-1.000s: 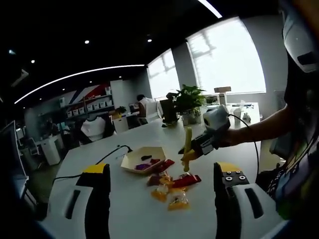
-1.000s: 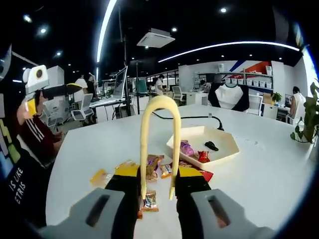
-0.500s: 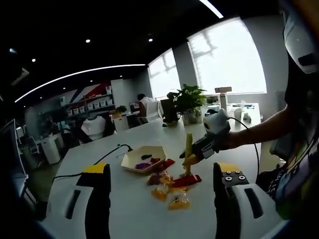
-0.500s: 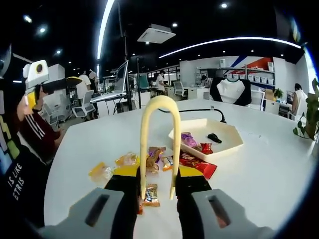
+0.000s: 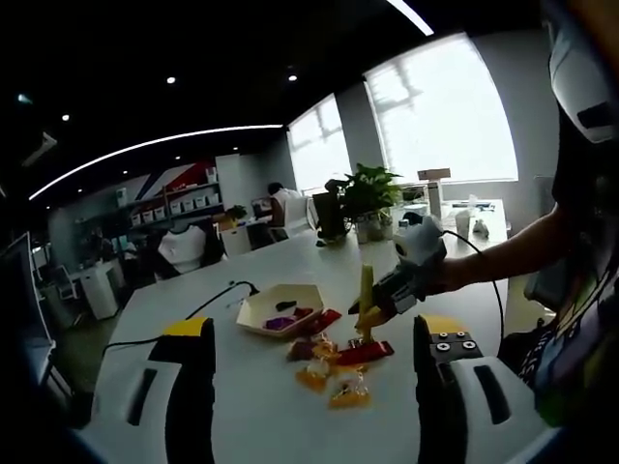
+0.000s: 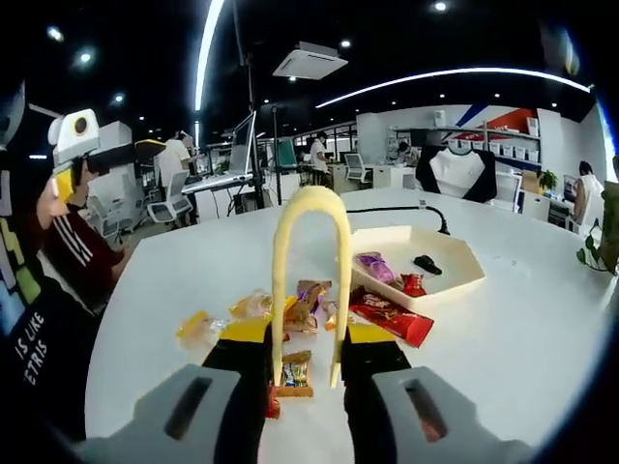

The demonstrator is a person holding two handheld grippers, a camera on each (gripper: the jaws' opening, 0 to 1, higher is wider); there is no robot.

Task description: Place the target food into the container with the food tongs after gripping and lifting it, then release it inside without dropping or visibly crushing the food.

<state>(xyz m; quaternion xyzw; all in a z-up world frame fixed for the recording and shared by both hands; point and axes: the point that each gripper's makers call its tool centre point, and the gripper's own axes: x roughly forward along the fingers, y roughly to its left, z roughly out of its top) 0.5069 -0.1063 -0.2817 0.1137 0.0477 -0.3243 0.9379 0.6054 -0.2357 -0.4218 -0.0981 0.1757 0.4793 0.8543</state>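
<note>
The tongs (image 6: 309, 280) are pale yellow, the tray (image 6: 440, 275) cream, the table (image 6: 522, 348) white. Wrapped snacks (image 6: 300, 309) show orange, yellow and brown; one long packet (image 6: 392, 319) is red, another in the tray purple.

In right gripper view the tongs (image 6: 309, 280) have both tips down betw. the right gripper (image 6: 308, 372) jaws, so the grip contact itself is hidden, and they cover part of the snack pile (image 6: 290, 314) behind; one small packet (image 6: 293, 372) is half hidden by a jaw. Snacks inside the tray (image 6: 426, 266) are too small to ID, wrapper print unreadable. In left gripper view the pile (image 5: 334, 362) is tiny and blurred, can't tell if tong tips (image 5: 364, 324) touch a packet or hang just above.
</note>
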